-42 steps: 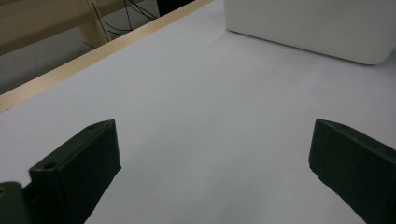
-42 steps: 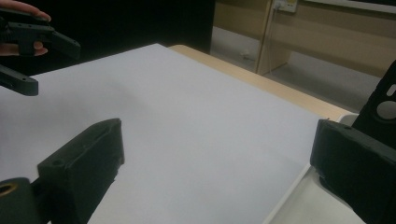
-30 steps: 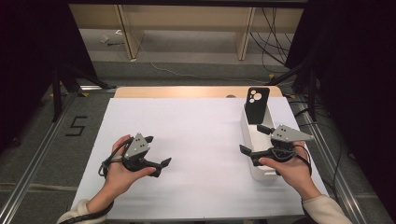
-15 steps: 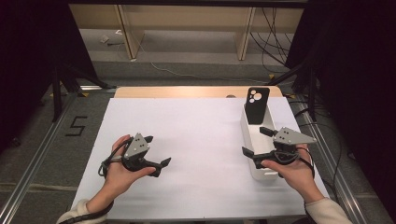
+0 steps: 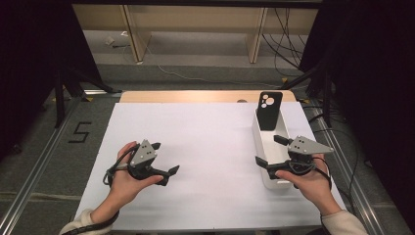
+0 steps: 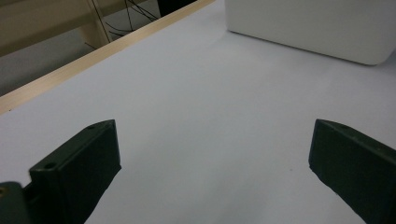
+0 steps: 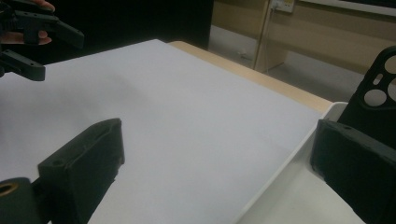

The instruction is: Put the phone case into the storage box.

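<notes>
A long white bin lies at the right of the white-covered table. A black phone case stands upright at its far end, camera holes on top. My right gripper is held over the bin's near half, open, one jaw above the bin and one outside its left wall. In the right gripper view the right gripper has nothing between its jaws, with the phone case beyond the right jaw. My left gripper hovers open over the sheet at the left; the left gripper is empty and faces the bin.
A bare wooden strip runs along the table's far edge. Metal rails flank the table, and a "5" mark is on the floor at the left. Cables and shelf legs lie beyond the table.
My right gripper has drifted slightly toward the person along the bin. The left gripper has stayed put.
</notes>
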### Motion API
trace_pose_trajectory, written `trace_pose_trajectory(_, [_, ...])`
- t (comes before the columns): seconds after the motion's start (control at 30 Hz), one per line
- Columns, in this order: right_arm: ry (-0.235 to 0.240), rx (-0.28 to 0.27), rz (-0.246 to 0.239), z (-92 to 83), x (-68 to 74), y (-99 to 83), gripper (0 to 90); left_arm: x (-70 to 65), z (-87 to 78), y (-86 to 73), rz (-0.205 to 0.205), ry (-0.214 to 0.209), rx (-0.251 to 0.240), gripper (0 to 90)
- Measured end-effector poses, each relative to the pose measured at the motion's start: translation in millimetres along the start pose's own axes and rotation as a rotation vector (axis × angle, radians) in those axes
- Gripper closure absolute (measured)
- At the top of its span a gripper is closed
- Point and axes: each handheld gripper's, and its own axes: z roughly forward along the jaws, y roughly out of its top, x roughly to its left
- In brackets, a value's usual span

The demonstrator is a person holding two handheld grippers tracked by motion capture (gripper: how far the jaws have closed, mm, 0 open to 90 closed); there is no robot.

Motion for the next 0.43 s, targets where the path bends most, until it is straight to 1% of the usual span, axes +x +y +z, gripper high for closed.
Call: trace_pose_trajectory(0.43, [0.0, -0.002, 0.001, 0.4, 0.4, 1.4, 4.0, 0.3, 0.3, 0.1, -0.005, -0.002, -0.002, 1.7])
